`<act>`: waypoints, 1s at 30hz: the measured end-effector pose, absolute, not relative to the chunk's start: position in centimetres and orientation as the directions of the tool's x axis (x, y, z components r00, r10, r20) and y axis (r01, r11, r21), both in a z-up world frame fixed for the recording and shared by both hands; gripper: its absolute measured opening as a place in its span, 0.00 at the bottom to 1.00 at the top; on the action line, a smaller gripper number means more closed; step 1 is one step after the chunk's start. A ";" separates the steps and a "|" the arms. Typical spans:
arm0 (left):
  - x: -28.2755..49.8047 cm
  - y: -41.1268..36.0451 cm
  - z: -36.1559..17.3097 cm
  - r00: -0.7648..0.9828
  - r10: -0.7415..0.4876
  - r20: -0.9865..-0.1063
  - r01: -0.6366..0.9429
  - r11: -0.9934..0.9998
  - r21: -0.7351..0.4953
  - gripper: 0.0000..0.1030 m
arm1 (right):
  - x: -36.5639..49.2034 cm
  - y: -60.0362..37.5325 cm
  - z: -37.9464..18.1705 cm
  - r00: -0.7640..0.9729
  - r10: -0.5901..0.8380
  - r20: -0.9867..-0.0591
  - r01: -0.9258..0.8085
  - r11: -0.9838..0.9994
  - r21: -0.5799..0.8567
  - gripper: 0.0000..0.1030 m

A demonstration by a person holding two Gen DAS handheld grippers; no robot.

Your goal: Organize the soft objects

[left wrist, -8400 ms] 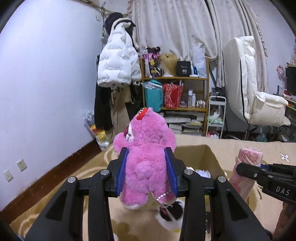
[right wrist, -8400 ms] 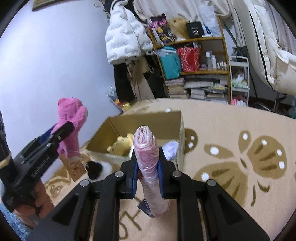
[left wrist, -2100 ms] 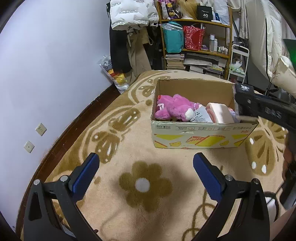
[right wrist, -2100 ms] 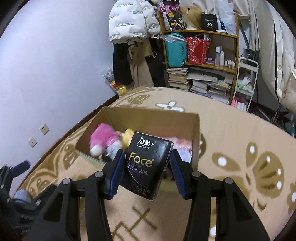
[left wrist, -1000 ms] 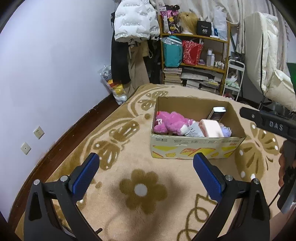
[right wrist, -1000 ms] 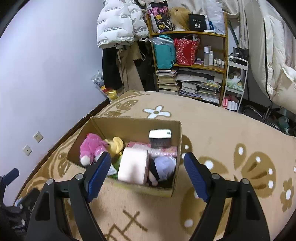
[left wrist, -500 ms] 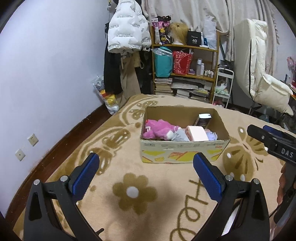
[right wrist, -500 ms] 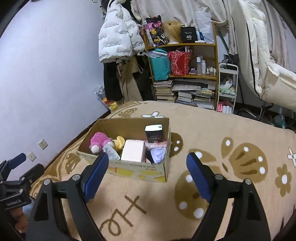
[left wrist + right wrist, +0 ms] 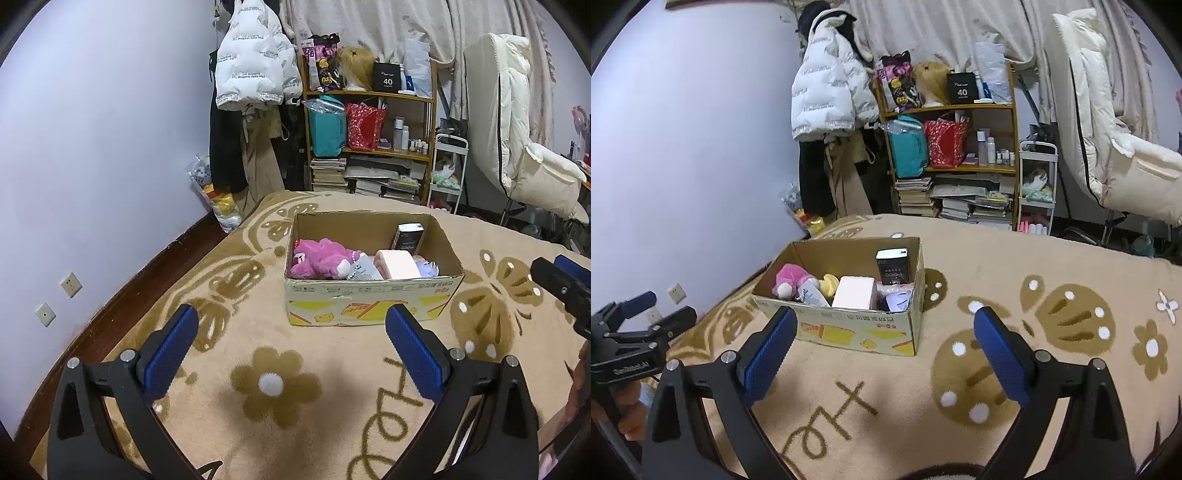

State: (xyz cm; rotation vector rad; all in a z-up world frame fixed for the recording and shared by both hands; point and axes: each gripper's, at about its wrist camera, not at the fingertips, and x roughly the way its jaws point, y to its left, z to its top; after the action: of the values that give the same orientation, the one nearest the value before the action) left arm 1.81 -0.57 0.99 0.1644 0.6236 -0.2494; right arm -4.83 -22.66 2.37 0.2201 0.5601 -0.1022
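Note:
A cardboard box [image 9: 369, 302] stands on the beige flowered rug; it also shows in the right wrist view [image 9: 849, 332]. Inside lie a pink plush bear [image 9: 321, 258] [image 9: 790, 278], a yellow plush [image 9: 830, 283], a pale pink roll [image 9: 397, 264] [image 9: 855, 291], a purple soft item [image 9: 426, 266] and an upright black tissue pack [image 9: 408, 236] [image 9: 893, 266]. My left gripper [image 9: 291, 339] is open and empty, held back from the box's front. My right gripper [image 9: 884, 338] is open and empty, in front of the box's near corner.
A wooden shelf [image 9: 369, 147] with bags, bottles and book stacks stands behind the box. Coats [image 9: 255, 74] hang at the left wall. A white padded chair [image 9: 517, 155] stands at the right. Wall sockets [image 9: 70, 284] sit low on the left wall.
Both grippers have let go of their items, now in the box, and have pulled back and up from it. The black tissue pack stands in the box's far right corner.

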 end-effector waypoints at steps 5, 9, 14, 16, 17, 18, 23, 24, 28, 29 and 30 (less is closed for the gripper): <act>1.5 -0.7 1.0 0.792 -0.179 -0.584 0.283 0.955 0.091 0.98 | -5.9 -23.4 2.5 0.850 -0.057 -0.524 0.183 0.964 0.191 1.00; 1.4 -0.9 0.9 0.790 -0.175 -0.587 0.287 0.953 0.101 0.98 | -6.2 -23.6 2.4 0.853 -0.057 -0.519 0.192 0.959 0.209 1.00; 1.2 -0.9 0.9 0.793 -0.178 -0.582 0.287 0.953 0.099 0.98 | -6.3 -23.7 2.4 0.852 -0.060 -0.519 0.193 0.959 0.206 1.00; 1.2 -0.8 0.9 0.794 -0.177 -0.581 0.286 0.953 0.100 0.98 | -6.3 -23.7 2.3 0.851 -0.058 -0.522 0.192 0.960 0.205 1.00; 1.2 -0.8 0.9 0.795 -0.177 -0.580 0.285 0.953 0.100 0.98 | -6.4 -23.7 2.3 0.850 -0.059 -0.523 0.191 0.961 0.201 1.00; 1.1 -0.8 0.9 0.797 -0.175 -0.578 0.283 0.954 0.102 0.98 | -6.3 -23.6 2.3 0.850 -0.057 -0.524 0.189 0.961 0.202 1.00; 1.2 -0.8 1.0 0.787 -0.190 -0.587 0.298 0.950 0.092 0.98 | -6.2 -23.5 2.2 0.848 -0.058 -0.527 0.187 0.962 0.197 1.00; 1.2 -0.8 1.0 0.787 -0.189 -0.587 0.297 0.950 0.093 0.98 | -6.2 -23.5 2.2 0.847 -0.058 -0.528 0.188 0.962 0.196 1.00; 1.2 -0.8 1.0 0.791 -0.185 -0.583 0.298 0.949 0.103 0.98 | -6.2 -23.5 2.1 0.845 -0.057 -0.532 0.189 0.962 0.197 1.00; 1.2 -0.9 1.0 0.791 -0.185 -0.583 0.297 0.949 0.102 0.98 | -6.3 -23.6 2.0 0.844 -0.057 -0.534 0.190 0.962 0.198 1.00; 1.2 -0.8 1.0 0.792 -0.183 -0.583 0.296 0.950 0.103 0.98 | -6.3 -23.7 1.9 0.844 -0.056 -0.534 0.189 0.962 0.198 1.00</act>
State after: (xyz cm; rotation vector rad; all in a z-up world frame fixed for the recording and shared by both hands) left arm 1.17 -0.85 1.03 0.1929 0.6052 -0.2595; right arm -6.32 -23.66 1.93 0.2484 0.5530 -0.1311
